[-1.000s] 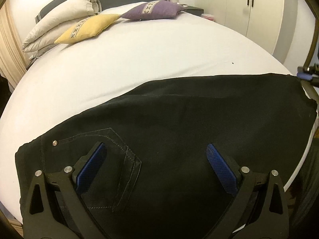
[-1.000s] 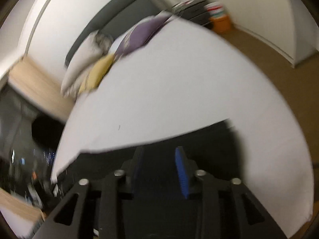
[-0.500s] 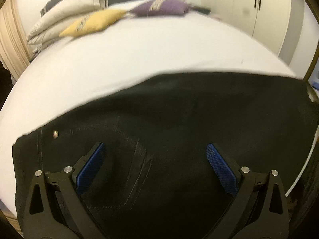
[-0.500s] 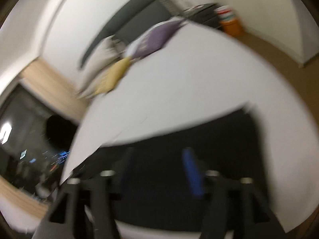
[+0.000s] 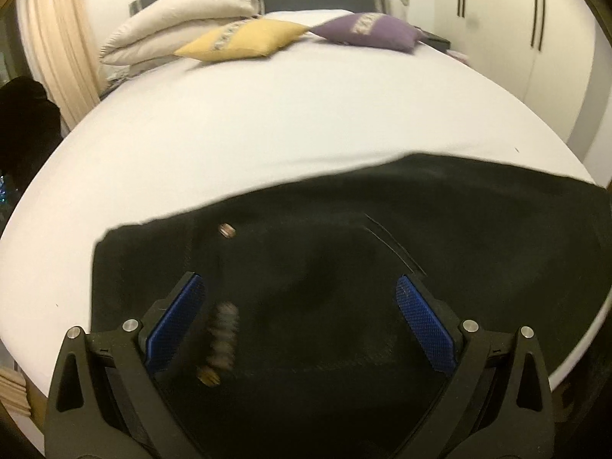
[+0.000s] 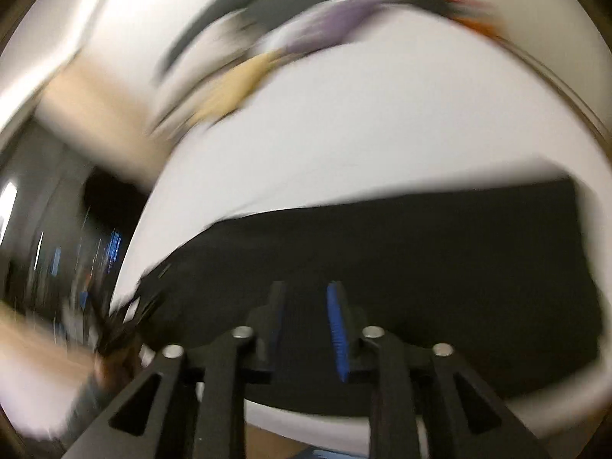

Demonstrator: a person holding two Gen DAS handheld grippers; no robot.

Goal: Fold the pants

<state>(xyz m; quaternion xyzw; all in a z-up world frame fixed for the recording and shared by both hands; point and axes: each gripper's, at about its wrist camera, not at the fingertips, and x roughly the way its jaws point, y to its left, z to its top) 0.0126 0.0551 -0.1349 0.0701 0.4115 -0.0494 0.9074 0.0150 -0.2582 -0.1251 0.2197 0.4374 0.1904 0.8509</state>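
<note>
Black pants (image 5: 382, 252) lie flat on the white bed (image 5: 287, 122), waist end at the left with a metal rivet (image 5: 226, 230) showing. My left gripper (image 5: 300, 321) is wide open just above the waist part, with nothing between the jaws. In the blurred right wrist view the pants (image 6: 420, 252) lie across the bed's near edge. My right gripper (image 6: 306, 325) hovers over them, its blue pads a narrow gap apart and nothing seen between them.
A yellow cushion (image 5: 241, 40), a purple cushion (image 5: 367, 32) and a folded cream duvet (image 5: 179, 26) lie at the headboard end. White wardrobe doors (image 5: 497, 19) stand at the right. A beige curtain (image 5: 57, 49) hangs at the left.
The left gripper has moved left along the pants toward the waist end; the button and zipper now show near its left finger. The right gripper swings fast over the pants, its view blurred.
</note>
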